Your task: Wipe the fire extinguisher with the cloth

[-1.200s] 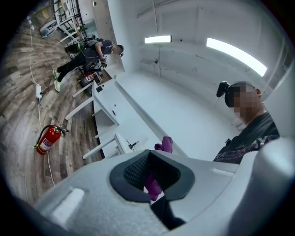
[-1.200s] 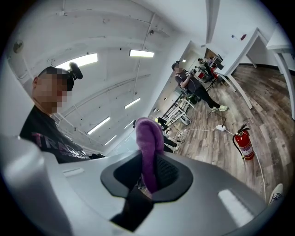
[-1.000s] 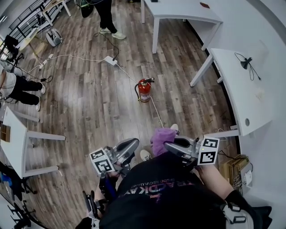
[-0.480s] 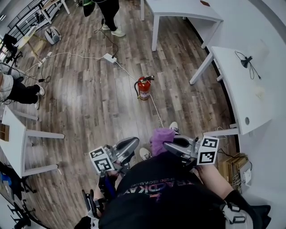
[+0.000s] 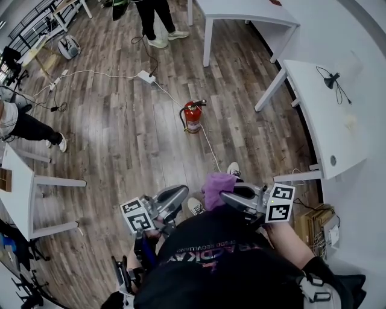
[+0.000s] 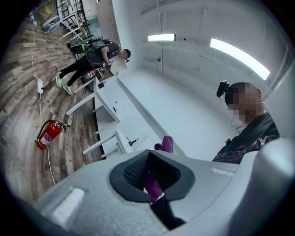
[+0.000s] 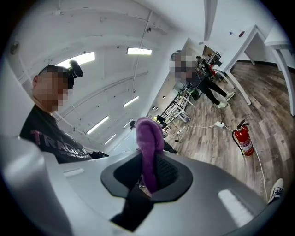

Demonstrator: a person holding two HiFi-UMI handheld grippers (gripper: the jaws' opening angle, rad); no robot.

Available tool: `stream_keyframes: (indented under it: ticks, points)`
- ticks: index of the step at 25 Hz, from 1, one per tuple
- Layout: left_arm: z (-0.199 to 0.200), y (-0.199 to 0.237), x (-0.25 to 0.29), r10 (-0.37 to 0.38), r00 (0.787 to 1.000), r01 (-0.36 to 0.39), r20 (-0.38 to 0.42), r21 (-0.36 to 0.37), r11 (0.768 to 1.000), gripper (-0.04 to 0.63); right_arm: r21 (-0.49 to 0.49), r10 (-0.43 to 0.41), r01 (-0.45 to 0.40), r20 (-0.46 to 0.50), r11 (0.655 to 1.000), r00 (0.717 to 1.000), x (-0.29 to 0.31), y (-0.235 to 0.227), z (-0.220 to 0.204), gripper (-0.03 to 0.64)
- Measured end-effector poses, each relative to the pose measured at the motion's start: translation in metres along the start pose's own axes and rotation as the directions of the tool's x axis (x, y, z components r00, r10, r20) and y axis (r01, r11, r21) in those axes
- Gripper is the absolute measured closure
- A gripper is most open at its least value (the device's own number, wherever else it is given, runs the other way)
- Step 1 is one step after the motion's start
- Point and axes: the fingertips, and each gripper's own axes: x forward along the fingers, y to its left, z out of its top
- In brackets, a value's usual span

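Bystander (image 5: 158, 24) has stepped sideways; right gripper (image 5: 228, 195) clamps the cloth (image 5: 217, 183), left gripper (image 5: 176, 197) ajar, empty, extinguisher (image 5: 193, 117) well apart, wiping seemingly unstarted.

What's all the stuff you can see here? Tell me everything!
fire extinguisher: one, red, standing on the wood floor ahead.
cloth: one, purple, pinched in the right tongs.
tables: three, white, top, right and left edges.
power strip: one, white, on the floor.
people: two, dark trousers, top and far left.
shoes: two, white, wearer's own.
left tongs: one, grey, empty, lower left.
right tongs: one, grey, shut on the cloth.
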Motion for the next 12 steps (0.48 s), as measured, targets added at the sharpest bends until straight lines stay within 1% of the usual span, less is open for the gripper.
stream_keyframes:
  ticks: [5,12]
  points:
    - [-0.0015,-0.0015,0.0051,0.001,1.0,-0.001,0.001,0.001,1.0,0.6,0.007,-0.006,0.006,0.009,1.0,1.0,-0.0065,-0.0028,0.0012,0.557]
    - [-0.0056,-0.0022,-0.0013,-0.005,1.0,0.005,-0.007,0.005,1.0,0.6,0.001,-0.007,0.007,0.011,1.0,1.0,-0.0028,0.0015,-0.0057,0.557]
